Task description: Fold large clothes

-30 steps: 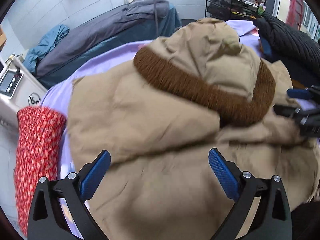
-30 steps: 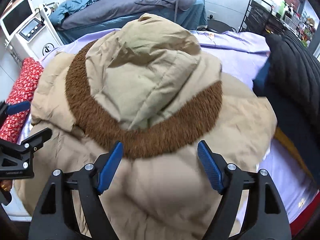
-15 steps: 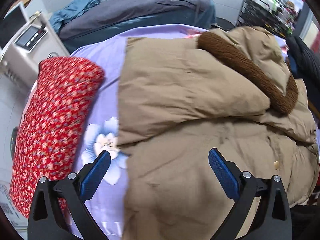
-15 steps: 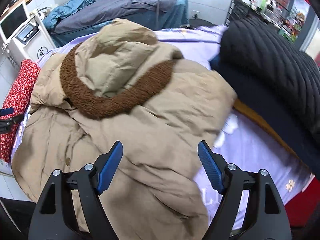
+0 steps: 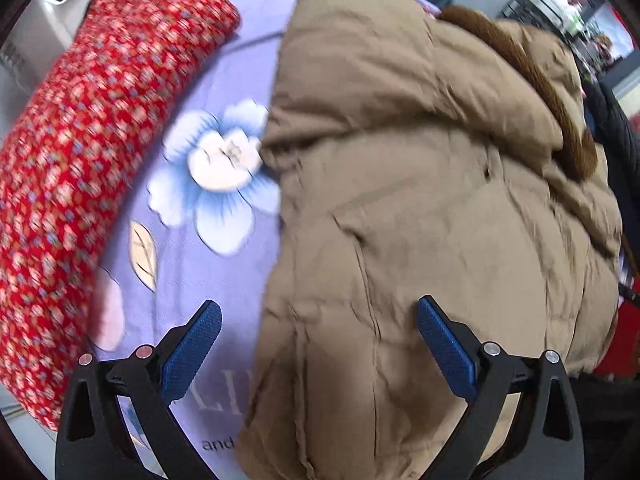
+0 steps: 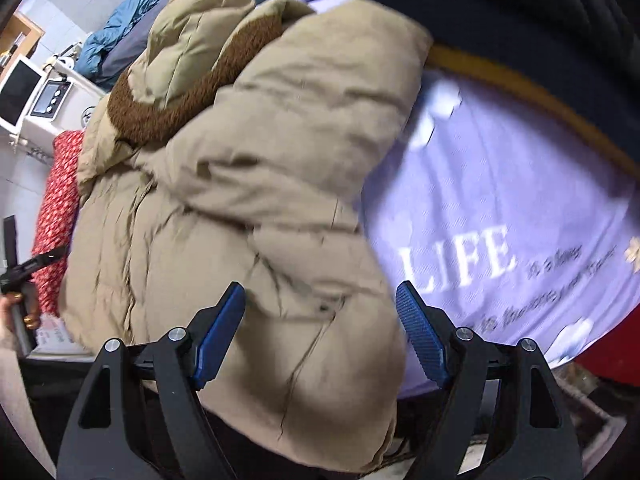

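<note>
Looks like bedroom-ish room, maybe doubling as clinic or storage. Lilac floral bedsheet (image 6: 520, 184) spread under both grippers, red patterned bolster (image 5: 92, 152) left of left gripper. White machine with screen (image 6: 36, 100) far left of right gripper, second bed with blue bedding (image 6: 116, 36) beyond, tiled walls.

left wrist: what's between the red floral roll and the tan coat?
Only a bare strip of lilac bedsheet separates the red floral roll from the tan coat, per the left wrist view.
</note>
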{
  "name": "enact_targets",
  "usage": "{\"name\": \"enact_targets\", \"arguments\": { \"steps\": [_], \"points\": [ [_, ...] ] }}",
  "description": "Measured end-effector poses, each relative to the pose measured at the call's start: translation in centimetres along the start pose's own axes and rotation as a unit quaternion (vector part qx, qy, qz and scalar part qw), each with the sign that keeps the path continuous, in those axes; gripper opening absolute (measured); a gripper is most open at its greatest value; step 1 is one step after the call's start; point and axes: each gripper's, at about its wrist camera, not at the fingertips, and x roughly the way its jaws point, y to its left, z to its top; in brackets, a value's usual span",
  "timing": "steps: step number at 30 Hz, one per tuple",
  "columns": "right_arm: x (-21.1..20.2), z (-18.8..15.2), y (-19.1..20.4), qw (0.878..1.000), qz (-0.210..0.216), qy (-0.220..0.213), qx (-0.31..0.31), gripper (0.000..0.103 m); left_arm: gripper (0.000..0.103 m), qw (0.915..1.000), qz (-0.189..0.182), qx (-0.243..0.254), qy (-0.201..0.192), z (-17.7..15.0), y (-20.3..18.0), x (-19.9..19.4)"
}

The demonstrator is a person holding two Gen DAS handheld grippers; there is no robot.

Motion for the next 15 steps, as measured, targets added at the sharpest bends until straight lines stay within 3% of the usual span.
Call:
{"name": "enact_targets", "arguments": {
  "steps": [9,12,15],
  "points": [
    [0.6,-1.0,-1.3,0.998,0.034,0.042,-0.014,0.080,0.095,0.9992,-0.009,0.032,0.021,-2.5,1.6,0.8],
    [1.6,-1.7,-3.2,0.997,0.038,0.067,0.001,0.081,0.097,0.9992,-0.022,0.023,0.023,-2.8,2.8,1.0],
    [3.0,-2.5,-4.5,0.992,0.080,0.087,0.037,0.082,0.097,0.9989,-0.031,0.015,0.033,-3.1,3.4,2.1]
  ]
}}
